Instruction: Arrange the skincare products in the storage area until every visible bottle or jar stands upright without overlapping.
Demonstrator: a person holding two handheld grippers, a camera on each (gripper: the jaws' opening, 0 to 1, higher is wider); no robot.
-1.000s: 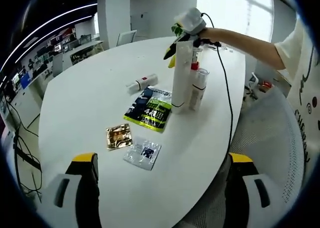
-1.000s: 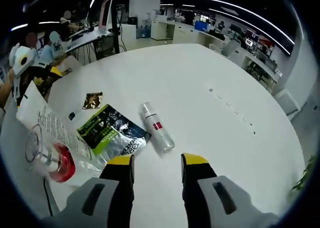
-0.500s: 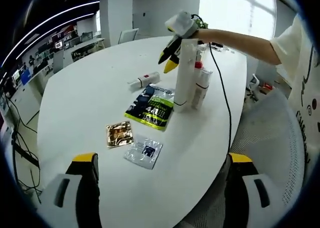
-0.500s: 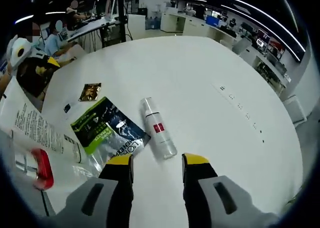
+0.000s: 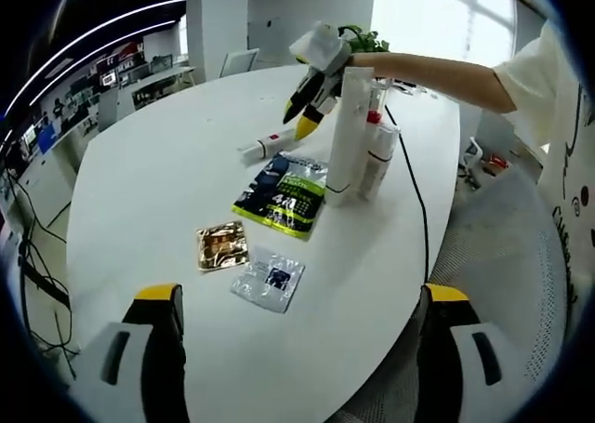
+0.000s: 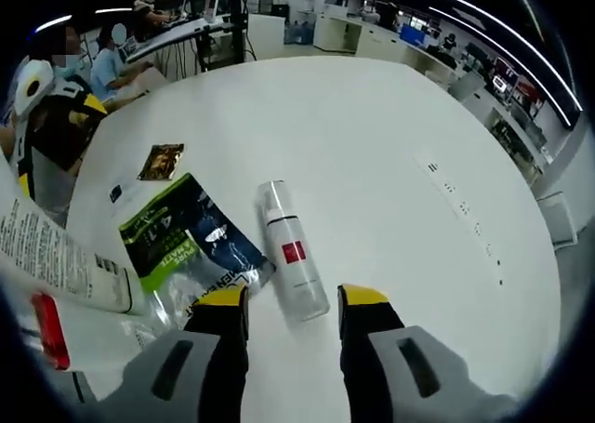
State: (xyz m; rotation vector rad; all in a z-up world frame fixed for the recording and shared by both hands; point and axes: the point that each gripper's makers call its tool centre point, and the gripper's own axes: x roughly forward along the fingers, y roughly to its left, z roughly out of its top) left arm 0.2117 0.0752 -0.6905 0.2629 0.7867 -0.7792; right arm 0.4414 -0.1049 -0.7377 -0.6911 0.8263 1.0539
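Observation:
A clear bottle with a red label [image 6: 293, 253] lies on its side on the white table [image 6: 390, 125]; it also shows as the lying bottle [image 5: 265, 146]. My right gripper [image 6: 293, 298] is open just over its near end, jaws on either side and not closed on it. From the other side, the right gripper [image 5: 302, 118] hangs over that bottle on a person's arm. A tall white tube [image 5: 346, 135] and a small red-capped bottle [image 5: 376, 158] stand upright side by side. My left gripper [image 5: 301, 295] is wide open, low and far from them.
A green-black pouch [image 5: 284, 195] lies flat by the tube's base, with a gold sachet [image 5: 221, 247] and a clear sachet [image 5: 270, 281] nearer me. A black cable [image 5: 420, 200] trails along the table's right edge. A mesh chair [image 5: 502, 246] stands beside it. People sit at far desks [image 6: 112, 56].
My right gripper has left the top of the tall tube and come down and leftward over the lying bottle, which now looks closer between its jaws. The left gripper has stayed put.

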